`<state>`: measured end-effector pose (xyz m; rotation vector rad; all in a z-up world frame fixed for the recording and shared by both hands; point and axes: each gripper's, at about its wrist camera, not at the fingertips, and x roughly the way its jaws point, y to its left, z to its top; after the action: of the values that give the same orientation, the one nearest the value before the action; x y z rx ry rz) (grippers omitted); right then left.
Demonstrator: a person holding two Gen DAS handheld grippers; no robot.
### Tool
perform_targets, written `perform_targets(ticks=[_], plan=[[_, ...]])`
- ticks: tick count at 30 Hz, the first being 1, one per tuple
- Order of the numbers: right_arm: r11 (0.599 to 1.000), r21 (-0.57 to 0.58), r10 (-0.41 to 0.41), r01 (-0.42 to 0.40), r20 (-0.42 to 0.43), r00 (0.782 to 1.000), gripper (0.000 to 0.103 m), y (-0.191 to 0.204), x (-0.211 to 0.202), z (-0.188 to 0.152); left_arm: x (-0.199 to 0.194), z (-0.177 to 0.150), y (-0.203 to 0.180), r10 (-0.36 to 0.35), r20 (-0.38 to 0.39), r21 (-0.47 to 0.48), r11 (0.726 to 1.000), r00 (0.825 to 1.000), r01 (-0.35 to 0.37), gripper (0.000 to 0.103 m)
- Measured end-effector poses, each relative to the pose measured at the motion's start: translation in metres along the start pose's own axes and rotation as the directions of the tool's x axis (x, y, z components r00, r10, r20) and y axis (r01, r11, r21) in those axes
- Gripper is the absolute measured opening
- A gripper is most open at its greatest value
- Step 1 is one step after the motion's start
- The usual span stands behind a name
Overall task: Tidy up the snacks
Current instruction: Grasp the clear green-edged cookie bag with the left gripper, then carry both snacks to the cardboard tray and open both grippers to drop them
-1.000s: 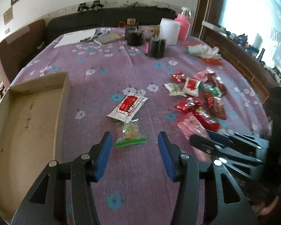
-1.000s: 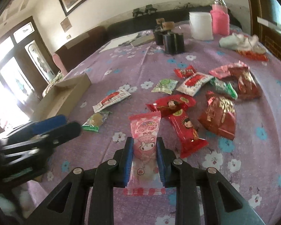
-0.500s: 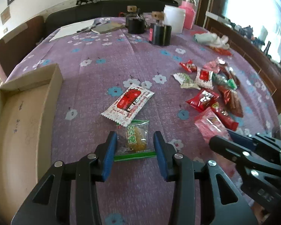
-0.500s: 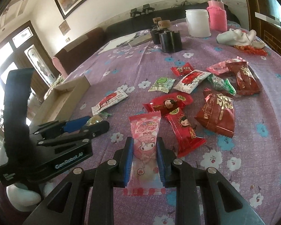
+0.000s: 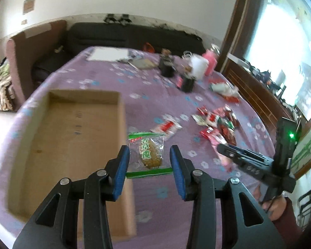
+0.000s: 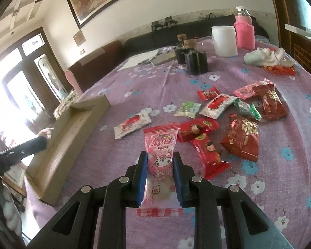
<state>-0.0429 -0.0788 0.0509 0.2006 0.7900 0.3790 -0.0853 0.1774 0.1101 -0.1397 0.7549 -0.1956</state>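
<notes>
My left gripper [image 5: 149, 156] is shut on a clear green-edged snack packet [image 5: 148, 154] and holds it lifted beside the right wall of an open cardboard box [image 5: 68, 137]. My right gripper [image 6: 160, 167] is shut on a pink cartoon snack packet [image 6: 160, 155], held above the purple cloth. The right gripper also shows at the right of the left wrist view [image 5: 224, 148]. A red-and-white packet [image 6: 132, 125] lies between box [image 6: 72, 128] and a pile of red snack packets [image 6: 242, 137].
A purple flowered tablecloth [image 6: 280, 176] covers the table. At the far end stand black holders [image 6: 197, 61], a white tub [image 6: 225, 40], a pink bottle [image 6: 244, 31] and a crumpled white cloth [image 6: 263, 57]. A sofa runs behind the table.
My left gripper closed on the green-edged packet, lifted it and swung left toward the box. My right gripper kept hold of the pink packet and barely moved.
</notes>
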Motion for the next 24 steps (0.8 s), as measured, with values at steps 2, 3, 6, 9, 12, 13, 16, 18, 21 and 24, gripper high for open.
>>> perform_targets(ticks=[2, 3, 6, 9, 12, 13, 16, 18, 21, 24], plan=[[0.999, 0.013, 0.047, -0.046, -0.005, 0.999, 0.024, 0.010, -0.006, 0.007, -0.008, 0.008, 0.018, 0.025, 0.010, -0.007, 1.000, 1.000, -0.025, 0.038], [0.997, 0.013, 0.078, -0.077, -0.009, 0.997, 0.024, 0.019, -0.010, 0.013, -0.010, 0.013, 0.028, 0.042, 0.012, -0.015, 0.999, 0.999, -0.042, 0.038], [0.988, -0.001, 0.157, -0.158, -0.041, 0.987, 0.024, 0.051, -0.007, 0.033, -0.007, 0.031, 0.051, 0.085, 0.012, -0.021, 0.996, 0.996, -0.084, 0.038], [0.973, 0.005, 0.232, -0.233, -0.101, 0.967, 0.024, 0.086, 0.015, 0.059, 0.012, 0.049, 0.074, 0.128, -0.006, -0.027, 0.991, 0.992, -0.129, 0.038], [0.976, -0.028, 0.208, -0.214, -0.138, 0.968, 0.024, 0.119, 0.050, 0.079, 0.042, 0.061, 0.105, 0.122, -0.051, -0.099, 0.987, 0.991, -0.127, 0.038], [0.978, -0.034, 0.198, -0.206, -0.154, 0.968, 0.024, 0.128, 0.065, 0.085, 0.054, 0.063, 0.116, 0.115, -0.065, -0.125, 0.984, 0.991, -0.123, 0.038], [0.983, -0.048, 0.163, -0.175, -0.192, 0.968, 0.024, 0.149, 0.103, 0.090, 0.084, 0.062, 0.140, 0.083, -0.109, -0.204, 0.973, 0.991, -0.104, 0.038], [0.986, -0.062, 0.137, -0.153, -0.212, 0.968, 0.024, 0.159, 0.128, 0.092, 0.100, 0.060, 0.149, 0.079, -0.131, -0.229, 0.967, 0.988, -0.107, 0.038], [0.988, -0.077, 0.112, -0.133, -0.232, 0.966, 0.024, 0.167, 0.153, 0.091, 0.116, 0.057, 0.158, 0.081, -0.159, -0.250, 0.961, 0.984, -0.120, 0.038], [0.989, -0.105, 0.080, -0.108, -0.241, 0.967, 0.024, 0.171, 0.170, 0.090, 0.129, 0.055, 0.164, 0.096, -0.185, -0.273, 0.951, 0.978, -0.144, 0.038]])
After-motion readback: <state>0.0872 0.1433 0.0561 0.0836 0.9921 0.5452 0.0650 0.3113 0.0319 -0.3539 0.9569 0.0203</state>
